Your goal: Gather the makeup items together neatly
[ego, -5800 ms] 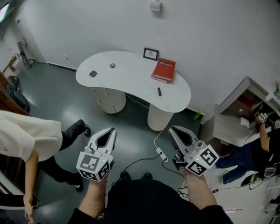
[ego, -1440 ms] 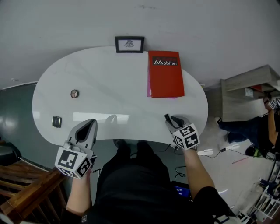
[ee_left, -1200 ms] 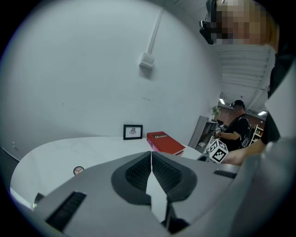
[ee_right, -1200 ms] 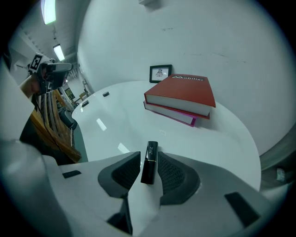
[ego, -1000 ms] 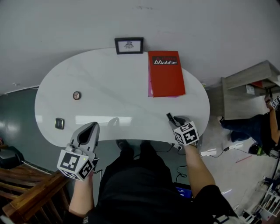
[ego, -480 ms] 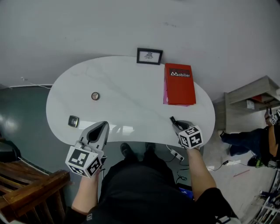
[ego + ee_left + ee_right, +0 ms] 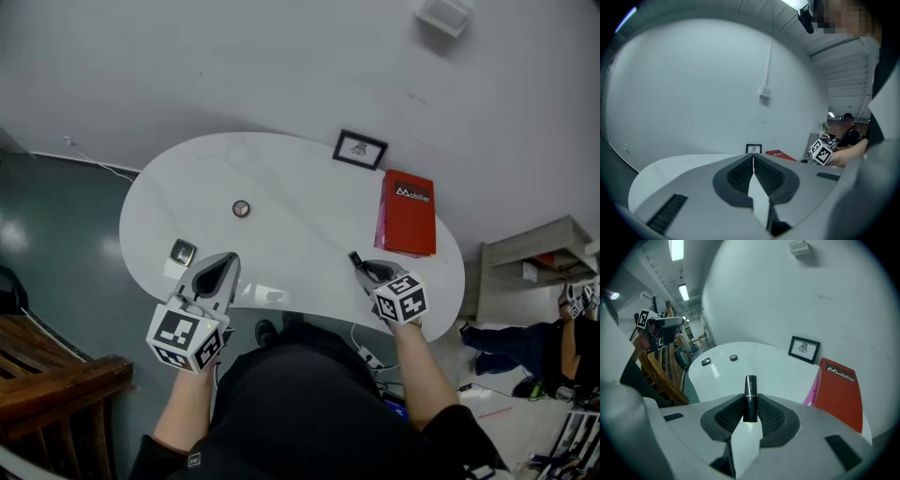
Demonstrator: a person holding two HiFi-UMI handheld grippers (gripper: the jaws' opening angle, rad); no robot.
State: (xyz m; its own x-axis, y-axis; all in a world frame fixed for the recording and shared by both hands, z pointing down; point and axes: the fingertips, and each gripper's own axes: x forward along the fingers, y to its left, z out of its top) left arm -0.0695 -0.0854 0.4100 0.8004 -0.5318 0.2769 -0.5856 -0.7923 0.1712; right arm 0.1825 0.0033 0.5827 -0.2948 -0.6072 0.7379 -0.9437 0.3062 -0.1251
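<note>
Right gripper (image 7: pixel 361 269) over front edge of white kidney-shaped table (image 7: pixel 300 183), jaws clamped on black lipstick tube (image 7: pixel 750 397). Tube earlier lay on tabletop near red book (image 7: pixel 409 214). Left gripper (image 7: pixel 228 261) closed, empty, beside square dark compact (image 7: pixel 182 251). Table centre bare.

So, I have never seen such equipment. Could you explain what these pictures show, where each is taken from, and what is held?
No robot: a person holds a two-jawed tool in each hand. The head view comes from a camera on the person's head, looking down; the left and right gripper views come from cameras on those tools. On the white table are a red book, a picture frame, a round item and a square compact. The left tool is shut, empty. The right tool grips a small black tube, probably lipstick.
</note>
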